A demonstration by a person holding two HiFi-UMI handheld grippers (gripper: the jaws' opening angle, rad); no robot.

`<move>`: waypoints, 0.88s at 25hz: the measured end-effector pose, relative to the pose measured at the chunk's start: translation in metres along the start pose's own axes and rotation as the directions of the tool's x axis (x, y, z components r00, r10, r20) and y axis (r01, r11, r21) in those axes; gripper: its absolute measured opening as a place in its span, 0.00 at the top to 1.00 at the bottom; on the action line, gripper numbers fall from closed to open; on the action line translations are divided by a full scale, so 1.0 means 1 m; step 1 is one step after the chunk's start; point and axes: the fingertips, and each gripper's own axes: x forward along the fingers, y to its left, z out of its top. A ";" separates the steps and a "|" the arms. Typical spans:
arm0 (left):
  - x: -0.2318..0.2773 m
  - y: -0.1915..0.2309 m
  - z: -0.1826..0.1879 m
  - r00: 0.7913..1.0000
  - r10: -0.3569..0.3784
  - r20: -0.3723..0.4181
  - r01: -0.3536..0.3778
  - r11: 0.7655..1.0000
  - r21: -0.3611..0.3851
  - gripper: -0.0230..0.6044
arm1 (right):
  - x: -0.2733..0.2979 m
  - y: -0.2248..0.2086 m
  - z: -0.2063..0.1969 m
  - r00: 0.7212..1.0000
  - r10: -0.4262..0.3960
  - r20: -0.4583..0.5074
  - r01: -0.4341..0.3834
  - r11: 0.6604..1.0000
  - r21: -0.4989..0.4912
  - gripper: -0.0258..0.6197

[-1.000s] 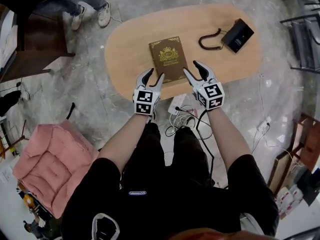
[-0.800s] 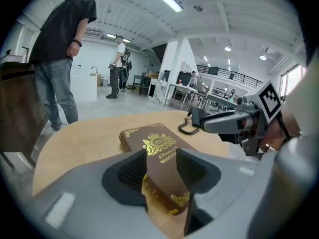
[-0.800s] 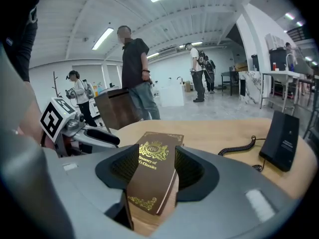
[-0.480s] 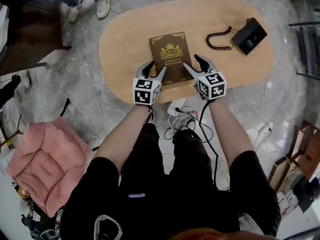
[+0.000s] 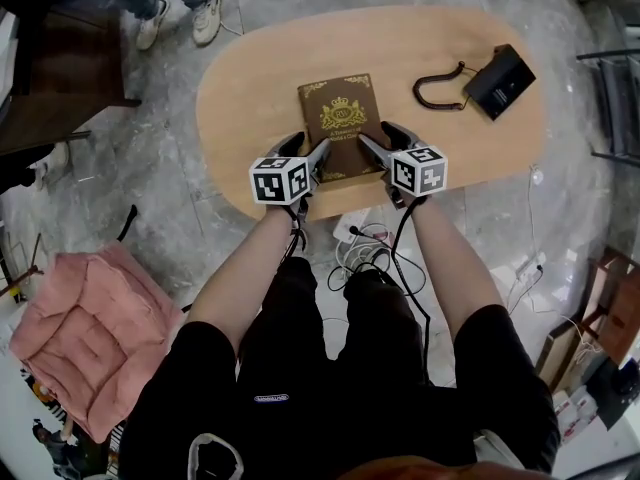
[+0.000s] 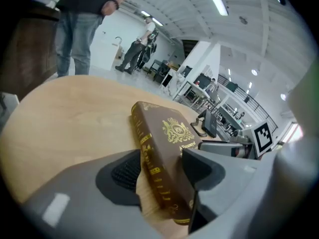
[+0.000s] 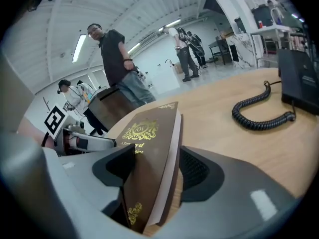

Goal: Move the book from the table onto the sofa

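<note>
Left gripper (image 5: 306, 147) stands with its jaws apart around the near left corner of the brown book (image 5: 340, 118). In the left gripper view the gold-stamped spine runs between them. The ribbed pad (image 6: 124, 169) is just beside the spine and the other jaw is over the cover, with no visible clamp on either side.

Right gripper (image 5: 377, 134) has just been opening its jaws, and they stand wide with the book's near right corner between them. In the right gripper view the page edge faces one ribbed pad (image 7: 195, 169) and the cover faces the other jaw, neither pressing.

The book lies flat on the oval wooden table (image 5: 250, 78), crest upward, its near edge between the two grippers. Farther right on the table sits a black telephone (image 5: 500, 80) with its coiled cord (image 5: 437, 88), well apart from the book. A pink sofa (image 5: 85, 333) stands on the floor at the lower left, well apart from the table.
</note>
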 end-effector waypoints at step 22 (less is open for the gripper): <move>-0.049 -0.033 0.010 0.986 -0.164 0.000 0.163 0.978 -0.132 0.58 | -0.053 0.054 0.027 1.000 0.025 0.005 -0.024 0.998 -0.057 0.57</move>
